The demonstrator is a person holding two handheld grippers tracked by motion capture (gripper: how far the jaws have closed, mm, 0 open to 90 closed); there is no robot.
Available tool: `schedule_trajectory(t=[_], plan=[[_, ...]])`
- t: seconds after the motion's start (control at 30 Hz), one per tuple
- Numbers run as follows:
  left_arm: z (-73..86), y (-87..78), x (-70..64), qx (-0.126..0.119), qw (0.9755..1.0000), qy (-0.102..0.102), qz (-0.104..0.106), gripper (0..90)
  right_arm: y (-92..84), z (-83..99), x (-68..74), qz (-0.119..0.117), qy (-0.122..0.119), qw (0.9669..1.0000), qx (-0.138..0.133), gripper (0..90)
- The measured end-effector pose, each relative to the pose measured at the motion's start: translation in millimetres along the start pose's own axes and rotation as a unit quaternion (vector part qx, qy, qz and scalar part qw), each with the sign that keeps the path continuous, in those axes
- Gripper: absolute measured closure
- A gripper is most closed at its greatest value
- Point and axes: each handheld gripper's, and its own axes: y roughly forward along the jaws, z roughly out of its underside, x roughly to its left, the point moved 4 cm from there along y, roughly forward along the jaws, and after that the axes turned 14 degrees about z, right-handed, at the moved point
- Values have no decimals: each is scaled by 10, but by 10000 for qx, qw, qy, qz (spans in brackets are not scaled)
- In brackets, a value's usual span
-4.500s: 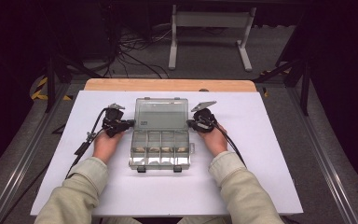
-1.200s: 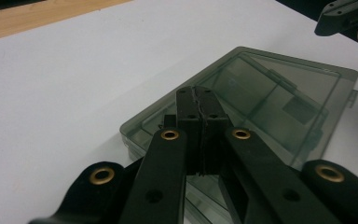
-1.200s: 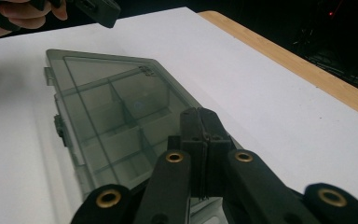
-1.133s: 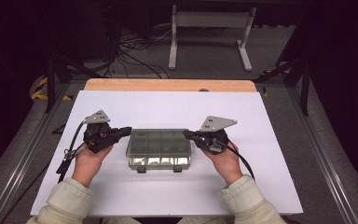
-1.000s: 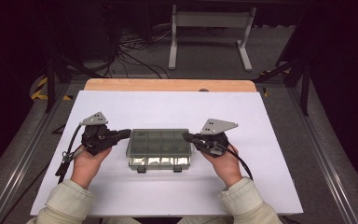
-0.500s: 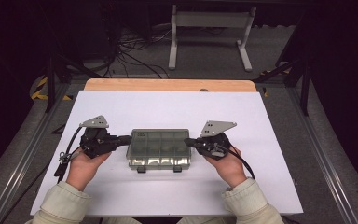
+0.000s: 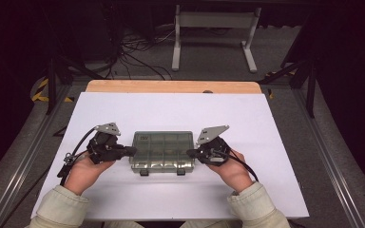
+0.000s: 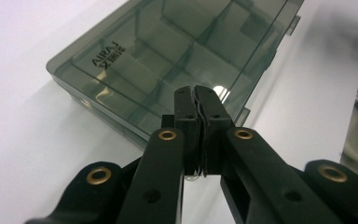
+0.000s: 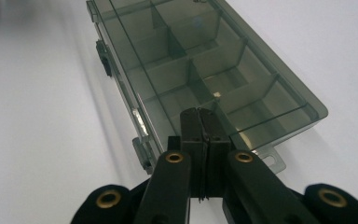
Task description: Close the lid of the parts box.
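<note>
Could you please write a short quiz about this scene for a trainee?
1. True or false: the box lid is shut.
2. The left gripper jaws are: A open, B shut, C shut on the box.
3. Which side of the box is the right gripper at?

Key: 1 true. 2 B. 3 Its right end, on the white table, in the high view.
</note>
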Motion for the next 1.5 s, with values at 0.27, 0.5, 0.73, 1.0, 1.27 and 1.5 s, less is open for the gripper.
schedule_trajectory(t=[0.27,0.5,0.73,1.0,1.27,1.5], plan=[[27,73,24,324,9995,-15,-28,876,50,10,46,-19,-125,9998,163,900],[44,136,34,541,9985,-35,-31,873,93,23,78,-92,-202,9994,280,900],[54,185,38,661,9978,-22,-78,873,132,31,115,-94,-245,9989,389,900],[60,201,33,680,9976,3,-92,875,154,44,116,79,-378,9981,473,894],[73,243,5,715,9972,117,-163,891,155,55,123,99,-303,9984,472,894],[103,250,-5,579,9980,170,-213,892,150,76,135,134,-300,9986,409,900]])
